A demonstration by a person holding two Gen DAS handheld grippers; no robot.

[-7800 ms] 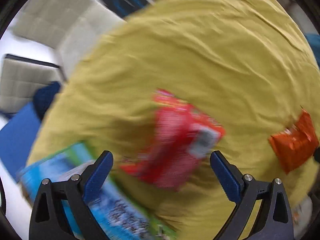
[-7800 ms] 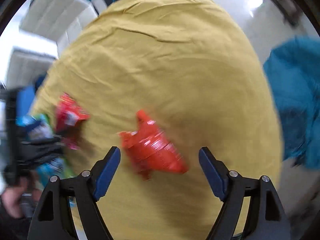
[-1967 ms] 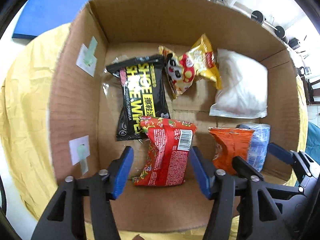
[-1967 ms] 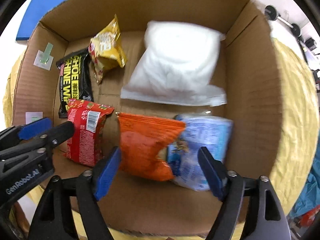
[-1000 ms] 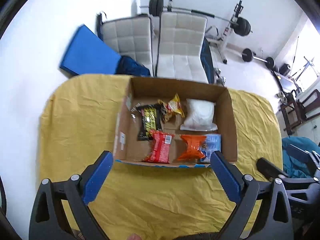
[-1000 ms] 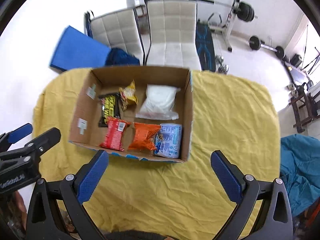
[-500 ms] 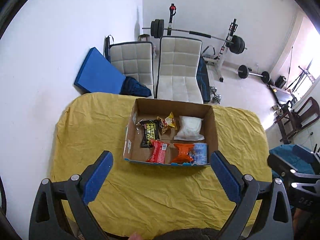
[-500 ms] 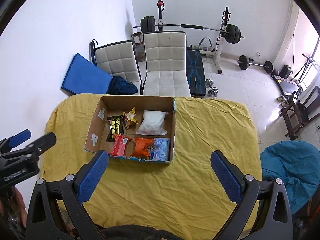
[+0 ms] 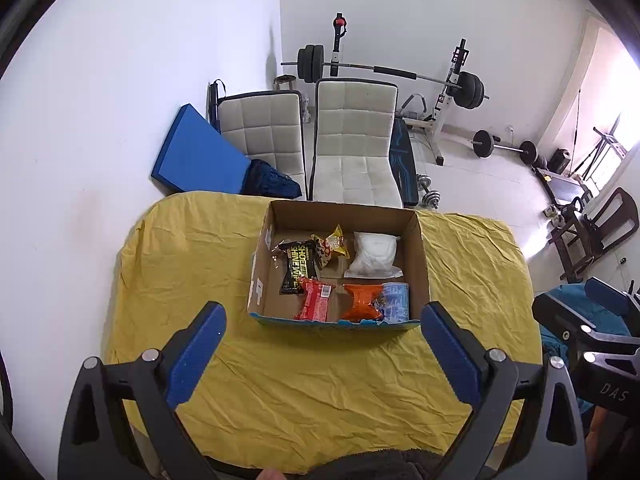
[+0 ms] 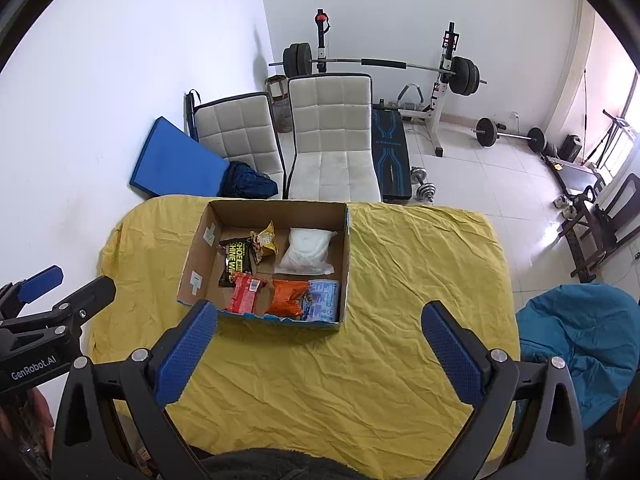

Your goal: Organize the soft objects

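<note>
The cardboard box (image 9: 418, 264) sits in the middle of the counter (image 9: 320, 380), which wears a yellow cloth. All the soft packets lie inside it. A red packet (image 9: 314, 300), an orange packet (image 9: 360, 302) and a light blue packet (image 9: 396, 302) line the near side. A black packet (image 9: 295, 266), a small yellow packet (image 9: 332, 246) and a white bag (image 9: 374, 254) lie at the far side.

No packet shows on the cloth outside the box, so the sorting looks done. A good finish is to hold both tools high and away from the box, so nothing gets bumped.

The left gripper (image 9: 320, 354) has its fingers spread wide and holds nothing. The right gripper (image 10: 320, 354) is the same, wide and bare. Both hang above the near edge of the counter, touching nothing.
</note>
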